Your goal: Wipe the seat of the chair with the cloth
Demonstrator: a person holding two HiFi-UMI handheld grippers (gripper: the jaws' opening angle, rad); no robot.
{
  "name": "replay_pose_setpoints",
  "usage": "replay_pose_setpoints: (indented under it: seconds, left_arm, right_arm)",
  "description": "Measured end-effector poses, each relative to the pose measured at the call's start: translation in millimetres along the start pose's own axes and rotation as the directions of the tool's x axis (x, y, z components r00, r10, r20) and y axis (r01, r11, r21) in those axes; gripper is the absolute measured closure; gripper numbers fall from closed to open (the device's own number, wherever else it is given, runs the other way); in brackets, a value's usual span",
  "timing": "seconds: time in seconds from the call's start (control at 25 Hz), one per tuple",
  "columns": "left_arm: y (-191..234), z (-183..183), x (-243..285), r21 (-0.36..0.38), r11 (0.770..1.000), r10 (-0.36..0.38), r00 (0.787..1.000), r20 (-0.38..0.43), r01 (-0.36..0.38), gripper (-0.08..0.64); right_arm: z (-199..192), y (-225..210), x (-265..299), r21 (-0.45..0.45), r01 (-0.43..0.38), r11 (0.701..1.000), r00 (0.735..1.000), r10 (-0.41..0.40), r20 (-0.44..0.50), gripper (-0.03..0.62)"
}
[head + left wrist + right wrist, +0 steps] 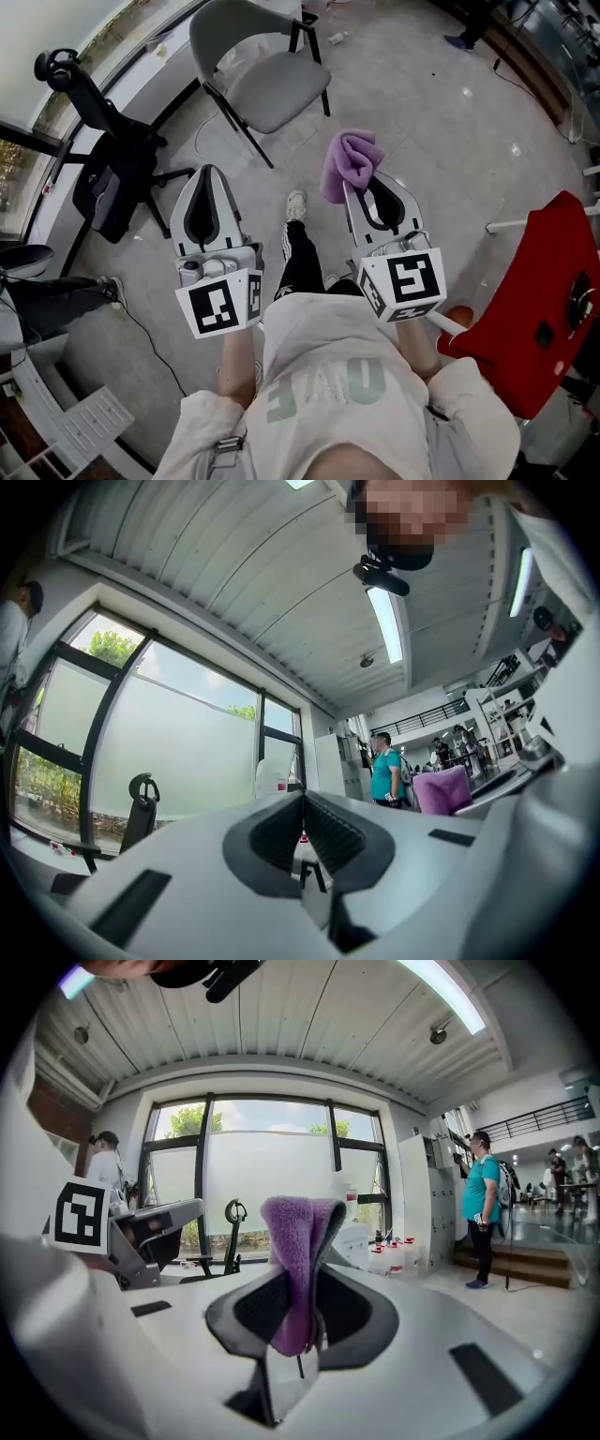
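Floor (441, 141): glossy grey, speckled. Standing on it: grey chair (272, 89) upper centre; black office chair (112, 159) upper left; red chair (544, 300) right edge. Black cable (150, 342) trails lower left. Person's shoe (296, 204) at centre.

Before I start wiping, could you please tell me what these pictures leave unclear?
grey chair seat: in the head view it is too small to judge any dirt; neither gripper view shows it.
purple cloth: in the head view its clamped end is hidden by the right gripper.
red chair: cut off by the head view's right edge.
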State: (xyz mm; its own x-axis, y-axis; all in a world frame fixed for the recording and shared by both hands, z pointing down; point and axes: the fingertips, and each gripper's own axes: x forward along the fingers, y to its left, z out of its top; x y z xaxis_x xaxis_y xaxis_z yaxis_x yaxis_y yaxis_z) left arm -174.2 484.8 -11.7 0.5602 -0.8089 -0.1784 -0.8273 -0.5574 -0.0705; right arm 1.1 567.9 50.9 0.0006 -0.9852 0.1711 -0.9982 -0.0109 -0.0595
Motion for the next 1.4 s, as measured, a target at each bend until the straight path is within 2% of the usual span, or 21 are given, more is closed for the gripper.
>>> replay_pose_setpoints:
  seconds: [0.16,0.32,0.56,0.72,0.84,1.0,1.16,1.4]
  left_arm:
    - [7.5,-33.1,54.8,-0.017,1.000,-0.011,1.000,-0.014,0.011,0.546]
    - [19.5,-46.4,124.9,-0.012,1.000,-0.023,1.000,-0.014,0.023,0.546]
    - [61.5,-73.2,267.9,-0.033,0.998,-0.057,0.996,-0.062,0.055,0.546]
    - [89.5,-74.8,362.7,-0.010,0.996,-0.086,0.995,-0.045,0.086,0.546]
    - [101.5,-74.9,414.5,0.001,0.994,-0.111,0.993,-0.041,0.111,0.546]
    - [98.9,-73.0,457.1,-0.038,0.993,-0.116,0.992,-0.048,0.114,0.546]
    - [89.0,-76.5,484.2,-0.033,0.993,-0.114,0.992,-0.056,0.113,0.546]
    - [97.4,-68.6,503.9,-0.014,0.999,-0.034,0.999,-0.041,0.034,0.546]
  right_arm:
    - [-10.4,-23.5,49.3,-0.010,0.016,1.000,1.000,-0.016,-0.022,0.506]
    - [-2.8,-44.0,113.6,-0.004,-0.002,1.000,0.998,0.001,-0.055,0.506]
    - [37.6,-74.9,248.9,-0.007,-0.012,1.000,0.996,0.012,-0.083,0.506]
    - [79.6,-96.2,335.6,-0.022,-0.005,1.000,0.999,0.004,-0.054,0.506]
    - [103.0,-106.4,380.8,-0.017,0.010,1.000,1.000,-0.010,-0.027,0.506]
    - [121.5,-117.8,415.8,-0.046,0.003,0.999,1.000,-0.004,-0.012,0.506]
    - [131.4,-139.6,441.3,-0.052,-0.005,0.999,1.000,0.005,0.001,0.506]
    - [145.7,-149.2,476.2,-0.083,-0.095,0.992,0.995,0.097,0.020,0.506]
